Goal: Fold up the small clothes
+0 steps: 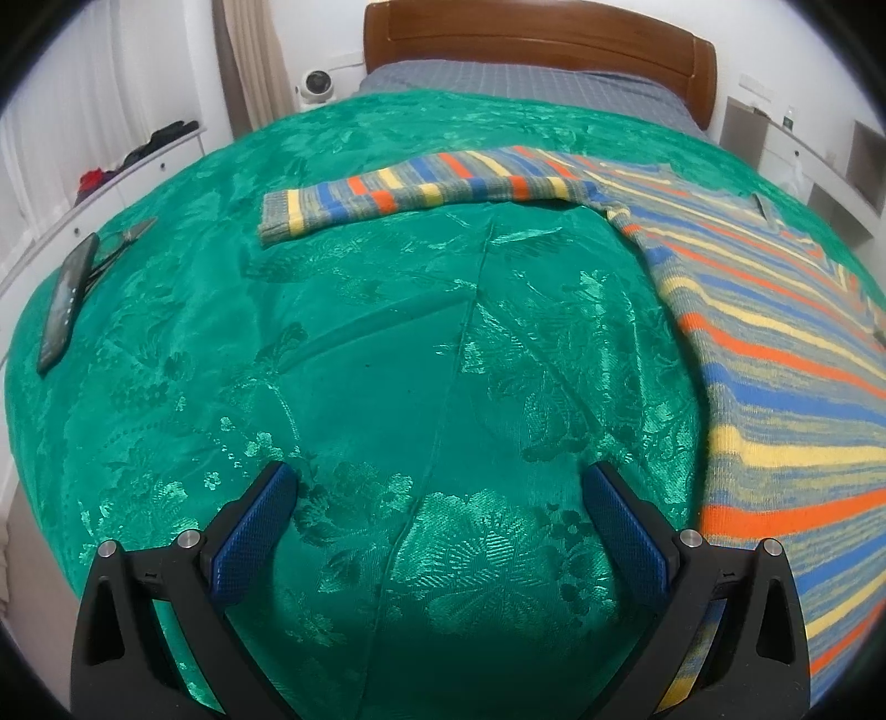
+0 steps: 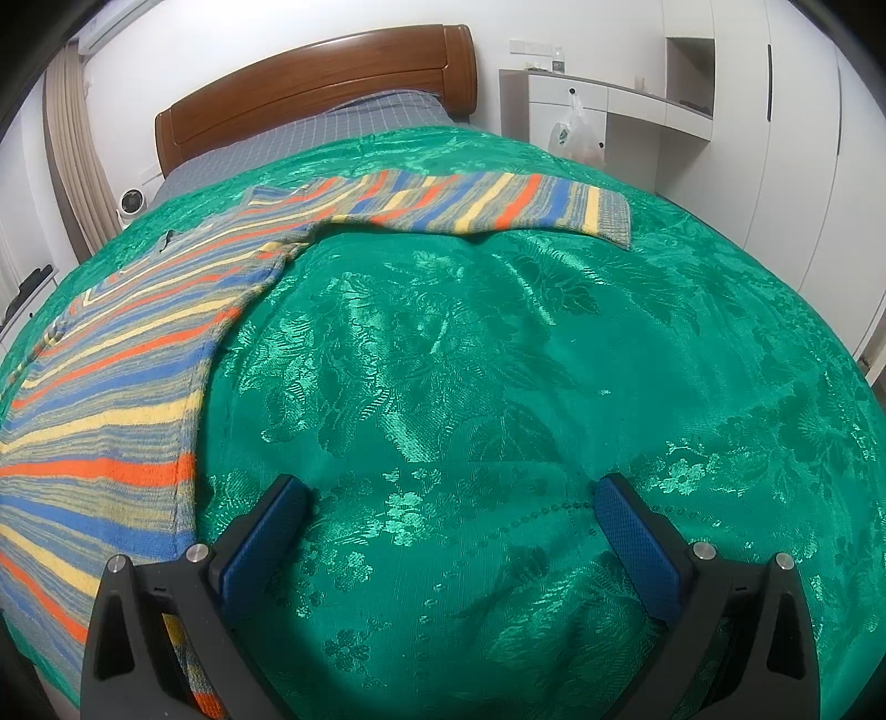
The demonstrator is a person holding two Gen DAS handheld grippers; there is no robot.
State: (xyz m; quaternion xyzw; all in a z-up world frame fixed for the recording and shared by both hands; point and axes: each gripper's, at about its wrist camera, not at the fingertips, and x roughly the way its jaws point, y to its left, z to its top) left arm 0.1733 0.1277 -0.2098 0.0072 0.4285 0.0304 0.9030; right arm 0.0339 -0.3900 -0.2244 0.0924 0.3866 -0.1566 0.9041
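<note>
A striped knit sweater (image 1: 775, 354) in blue, orange, yellow and grey lies flat on the green bedspread (image 1: 387, 343), with one sleeve (image 1: 421, 194) stretched out to the left. In the right wrist view the same sweater (image 2: 116, 399) fills the left side, its other sleeve (image 2: 498, 207) reaching right. My left gripper (image 1: 440, 476) hovers open over bare bedspread, left of the sweater's hem. My right gripper (image 2: 451, 490) is open too, over the bedspread (image 2: 498, 360) just right of the sweater's edge. Neither holds anything.
A dark phone (image 1: 66, 299) and small scissors (image 1: 133, 230) lie at the bed's left edge. A wooden headboard (image 1: 542, 50) stands at the far end, with a small white fan (image 1: 315, 83) beside it. White cabinets (image 2: 775, 138) and a plastic bag (image 2: 573, 133) stand to the right.
</note>
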